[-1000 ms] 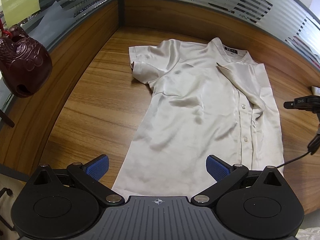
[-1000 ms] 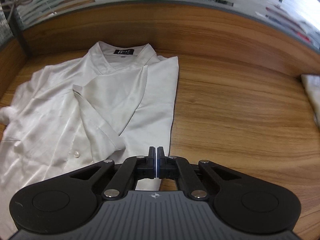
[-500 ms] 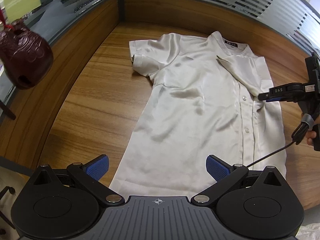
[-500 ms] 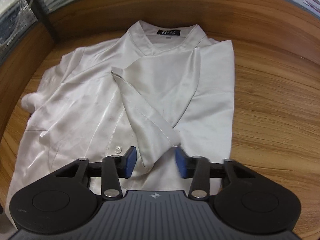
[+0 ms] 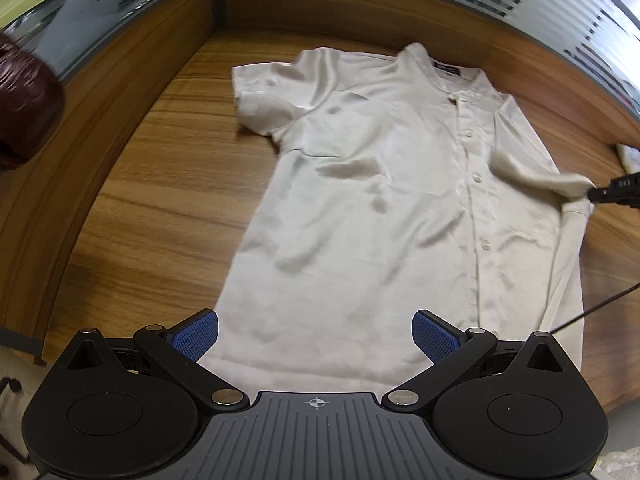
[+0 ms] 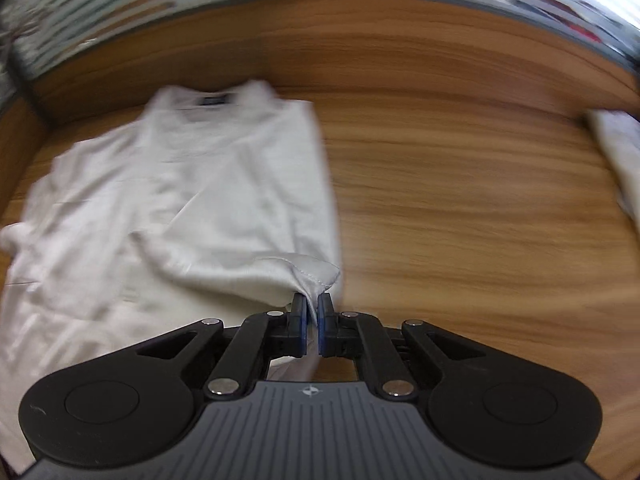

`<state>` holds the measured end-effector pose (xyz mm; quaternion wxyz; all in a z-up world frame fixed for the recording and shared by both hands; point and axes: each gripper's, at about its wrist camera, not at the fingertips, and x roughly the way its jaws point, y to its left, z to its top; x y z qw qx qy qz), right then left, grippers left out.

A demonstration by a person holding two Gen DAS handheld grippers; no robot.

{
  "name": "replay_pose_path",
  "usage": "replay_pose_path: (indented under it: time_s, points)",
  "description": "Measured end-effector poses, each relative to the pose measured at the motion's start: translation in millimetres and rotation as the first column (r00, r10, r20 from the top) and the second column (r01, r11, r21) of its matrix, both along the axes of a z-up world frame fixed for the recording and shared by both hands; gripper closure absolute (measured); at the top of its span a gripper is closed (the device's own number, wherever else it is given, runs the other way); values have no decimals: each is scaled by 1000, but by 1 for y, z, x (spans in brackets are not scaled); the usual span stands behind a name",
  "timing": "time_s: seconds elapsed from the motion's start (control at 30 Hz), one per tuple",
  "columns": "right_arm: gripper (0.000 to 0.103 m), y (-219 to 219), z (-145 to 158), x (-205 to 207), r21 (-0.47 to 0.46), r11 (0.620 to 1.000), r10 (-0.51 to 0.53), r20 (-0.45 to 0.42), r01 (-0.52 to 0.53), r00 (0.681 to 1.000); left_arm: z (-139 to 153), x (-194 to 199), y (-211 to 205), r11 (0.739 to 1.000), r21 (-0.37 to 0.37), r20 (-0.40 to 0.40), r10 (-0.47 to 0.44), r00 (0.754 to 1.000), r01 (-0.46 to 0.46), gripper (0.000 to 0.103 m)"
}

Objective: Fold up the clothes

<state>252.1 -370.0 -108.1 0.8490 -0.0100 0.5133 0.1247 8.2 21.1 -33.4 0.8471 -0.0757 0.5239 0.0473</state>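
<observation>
Cream satin shirt [image 5: 372,200] lies spread face-up on the wooden table [image 5: 168,184] in the left wrist view, its collar toward the far wall and its hem running under the camera. The button placket runs down the right half, and the sleeve on the picture's left lies flat beside the body. The left gripper [image 5: 316,334] hangs low over the hem with its blue pads [image 5: 196,332] spread wide apart — nothing between them. At the right edge, the right gripper's tip [image 5: 608,194] comes in from the side, and the shirt's other sleeve [image 5: 560,184] is drawn out to it in a bunched ridge. A dark red object [image 5: 24,100] sits at the far left, blurred.

Right wrist view, smeared by motion: the right gripper [image 6: 313,312] has its jaws closing nearly together, pinching the hemmed edge of the sleeve [image 6: 304,274] between the pads. The sleeve's cloth fans out from the pinch toward the shirt [image 6: 168,200], which fills the left half of the picture. Bare table [image 6: 460,220] fills the right half, with a pale folded cloth [image 6: 616,152] lying at its far right edge — well apart from the shirt.
</observation>
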Motion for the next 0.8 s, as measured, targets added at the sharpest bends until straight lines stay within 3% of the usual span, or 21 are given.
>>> replay_pose_path:
  time_s: [0.13, 0.27, 0.47, 0.6, 0.8]
  points:
    - [96, -46, -14, 4, -66, 995, -75, -4, 74, 997, 0, 7, -13, 999, 9, 3, -44, 999, 44, 0]
    - [86, -75, -20, 0, -120, 983, -137, 21, 139, 990, 2, 19, -26, 995, 11, 12, -99, 995, 99, 0]
    - [80, -87, 2, -46, -54, 988, -143, 73, 148, 987, 6, 57, -57, 968, 23, 60, -249, 967, 248, 0]
    - [76, -79, 14, -94, -13, 992, -126, 93, 128, 988, 11, 86, -80, 924, 37, 106, -383, 917, 382, 0]
    - [74, -49, 27, -166, 33, 990, -136, 87, 134, 987, 10, 120, -112, 816, 94, 143, -578, 803, 570, 0]
